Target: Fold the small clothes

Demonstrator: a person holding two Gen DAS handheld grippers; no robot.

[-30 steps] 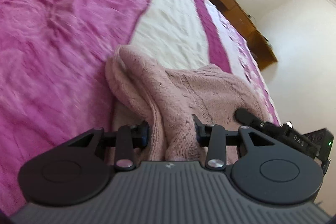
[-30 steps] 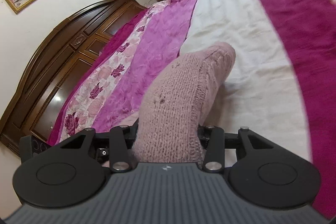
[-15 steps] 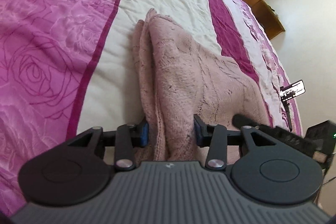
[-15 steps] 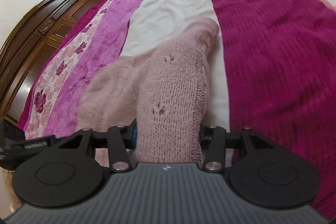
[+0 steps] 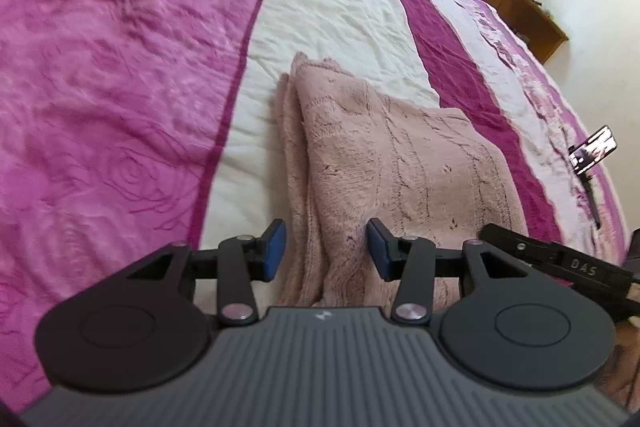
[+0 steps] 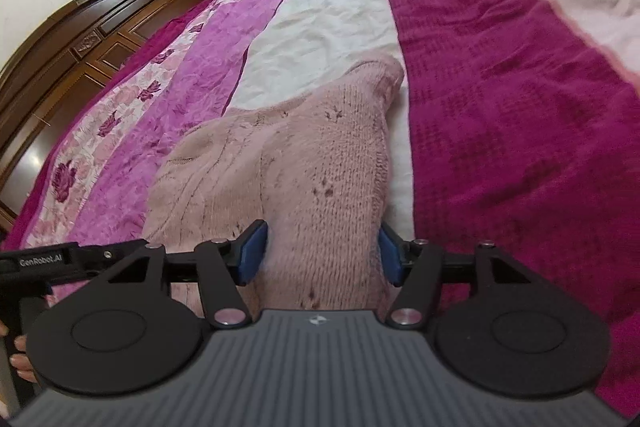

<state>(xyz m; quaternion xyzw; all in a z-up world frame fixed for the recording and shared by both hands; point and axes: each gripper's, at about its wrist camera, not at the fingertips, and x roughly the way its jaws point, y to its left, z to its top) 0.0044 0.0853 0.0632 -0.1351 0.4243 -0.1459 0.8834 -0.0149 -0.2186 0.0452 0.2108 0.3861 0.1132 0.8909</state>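
On the bed's white stripe (image 5: 328,11), the pink knit garment (image 5: 392,155) runs toward twelve o'clock from both grippers, left gripper (image 5: 326,253) and right gripper (image 6: 322,253), jaws apart astride its near edge.

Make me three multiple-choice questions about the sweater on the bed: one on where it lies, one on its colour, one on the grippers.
1. The sweater lies mostly on which stripe of the bedspread? A white, B floral, C light purple
2. Its colour? A grey, B pale pink, C blue
3. The left gripper and right gripper are: A open, B shut on it, C out of view

Answers: 1 A, white cloth shows along both its sides; 2 B, the knit is pale pink; 3 A, the blue pads stand apart on both.
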